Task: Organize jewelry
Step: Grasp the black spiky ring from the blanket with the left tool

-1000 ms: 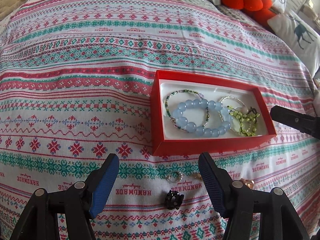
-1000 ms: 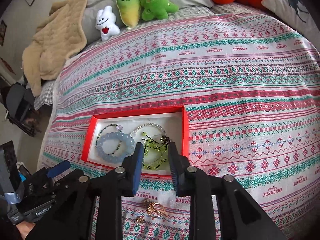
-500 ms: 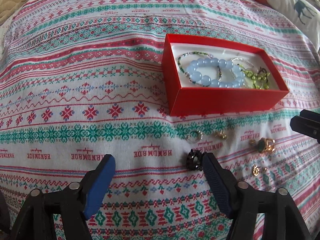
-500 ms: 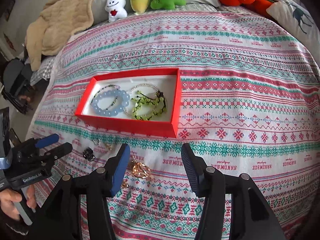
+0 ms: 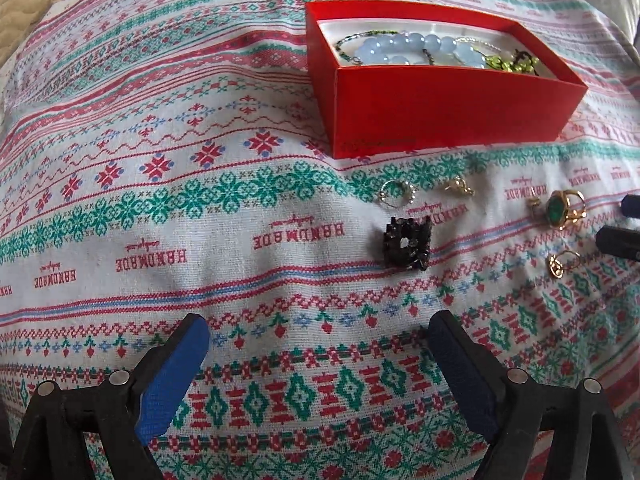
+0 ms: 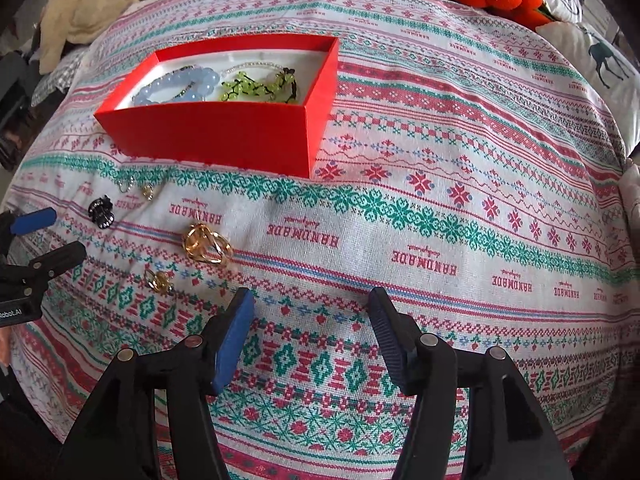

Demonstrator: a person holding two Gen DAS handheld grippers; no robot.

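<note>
**Five loose pieces left on the bed, box part filled**

Five small pieces lie on the bedspread [image 5: 200, 240] just outside the box [image 5: 440, 112], at its 6 o'clock side in the left wrist view. They sit in a loose cluster close to the box's near wall, likely so each needs only a short lift over the rim.

Nearest the left tongs [image 5: 316, 364] is the black ring [image 5: 406, 244], at about 1 o'clock from the gap between the pads. Beyond it, at 12 o'clock from the black ring, lies a thin ring [image 5: 394, 192], with a gold charm [image 5: 458, 188] beside it. Further round at 3 o'clock are a green-stone ring [image 5: 562, 208] and a small gold ring [image 5: 560, 262].

Left tongs stand wide apart and hold nothing, low over the bedspread; I judge they are lined up for the black ring. Right tongs [image 6: 312, 336] are also spread and empty, with the green-stone ring, seen here as gold loops, at 10 o'clock from them.

Inside the box, on its white lining, rest a blue bead bracelet [image 6: 176, 86], a green bead bracelet [image 6: 260, 86], and at least one thin beaded strand; how many strands I cannot tell. The bracelets overlap. Room remains along the near wall for the rings, by my judgement.
</note>
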